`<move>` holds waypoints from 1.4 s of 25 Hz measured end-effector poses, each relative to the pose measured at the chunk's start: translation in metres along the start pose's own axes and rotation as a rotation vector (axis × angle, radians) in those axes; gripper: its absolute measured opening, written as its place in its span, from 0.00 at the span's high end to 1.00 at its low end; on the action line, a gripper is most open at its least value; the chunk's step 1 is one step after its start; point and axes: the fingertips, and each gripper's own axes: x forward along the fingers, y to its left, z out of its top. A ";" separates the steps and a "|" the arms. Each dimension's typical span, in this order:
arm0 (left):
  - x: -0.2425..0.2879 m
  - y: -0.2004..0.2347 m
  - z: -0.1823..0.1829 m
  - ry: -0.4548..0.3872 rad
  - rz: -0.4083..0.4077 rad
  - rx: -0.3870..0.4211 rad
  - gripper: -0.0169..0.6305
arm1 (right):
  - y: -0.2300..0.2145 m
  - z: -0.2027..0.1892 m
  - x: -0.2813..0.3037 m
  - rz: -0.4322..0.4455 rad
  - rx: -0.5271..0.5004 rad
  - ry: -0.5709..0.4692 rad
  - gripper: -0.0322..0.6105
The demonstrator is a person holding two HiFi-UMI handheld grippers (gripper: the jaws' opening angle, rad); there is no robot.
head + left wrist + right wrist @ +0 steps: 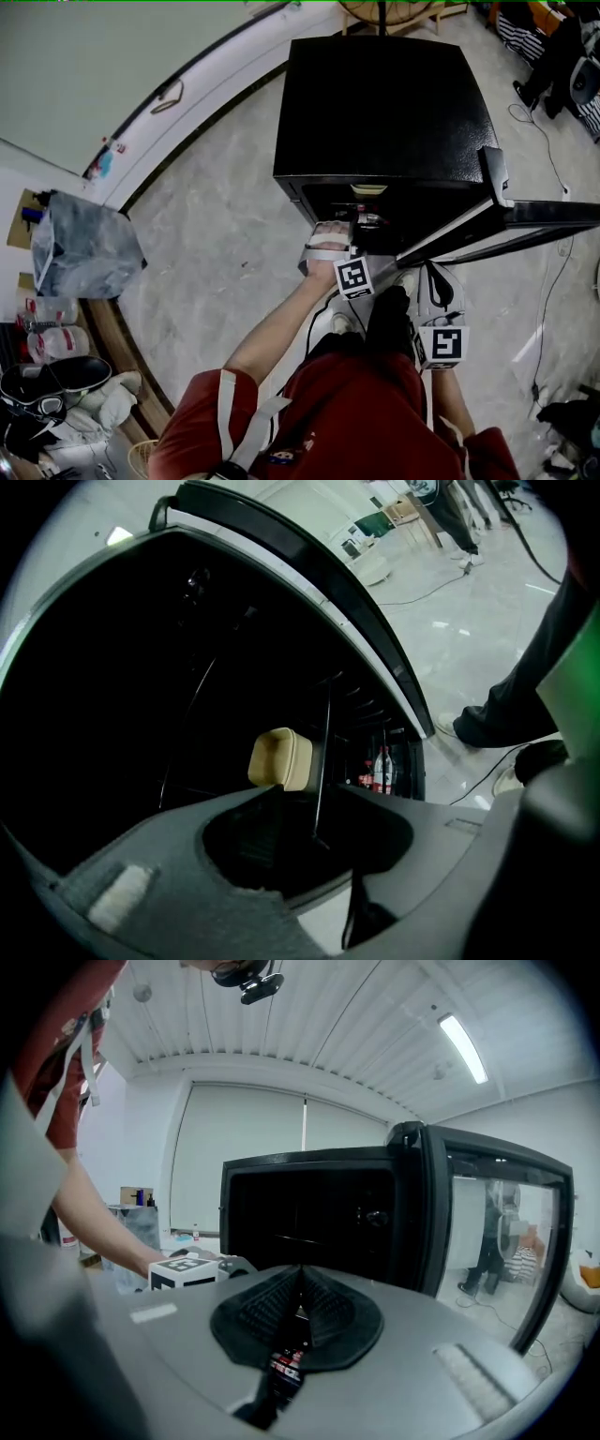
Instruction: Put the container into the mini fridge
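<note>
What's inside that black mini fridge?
A beige container sits inside the mini fridge, with red-labelled bottles standing off to one side of it. The rest of the inside is too dark to see, and anything behind the container is covered.

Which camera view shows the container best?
The left gripper view: the beige container stands in the dark fridge, plainly seen. The head view shows only a pale sliver; the right gripper view shows none of it.

Ahead of the fingers of the left gripper [305, 832], the mini fridge [131, 677] cavity stands open; only the container [279, 758] and a thin wire [324, 761] stand in the way.
</note>
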 end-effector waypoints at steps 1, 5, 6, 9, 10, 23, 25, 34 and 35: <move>-0.007 -0.003 -0.004 0.002 -0.003 -0.021 0.74 | 0.003 -0.001 0.000 0.004 -0.002 -0.004 0.95; -0.038 -0.015 -0.022 -0.002 -0.007 -0.127 0.74 | 0.015 -0.002 0.001 0.019 0.003 -0.012 0.95; -0.047 -0.015 -0.027 -0.002 -0.002 -0.154 0.74 | 0.018 -0.002 0.002 0.023 0.004 -0.014 0.95; -0.068 -0.019 -0.044 0.014 0.017 -0.253 0.74 | 0.026 -0.004 0.005 0.036 -0.001 -0.009 0.95; -0.072 -0.021 -0.050 0.024 0.022 -0.284 0.74 | 0.028 -0.003 0.007 0.045 -0.008 -0.012 0.95; -0.152 -0.026 -0.138 0.136 0.158 -0.681 0.74 | 0.068 0.007 0.026 0.155 -0.040 -0.039 0.95; -0.162 -0.026 -0.148 0.152 0.180 -0.731 0.74 | 0.075 0.010 0.028 0.177 -0.050 -0.045 0.95; -0.203 -0.011 -0.150 -0.013 0.271 -0.959 0.74 | 0.091 0.038 0.030 0.224 -0.049 -0.102 0.95; -0.207 -0.006 -0.148 -0.041 0.284 -0.972 0.74 | 0.091 0.042 0.030 0.224 -0.044 -0.112 0.95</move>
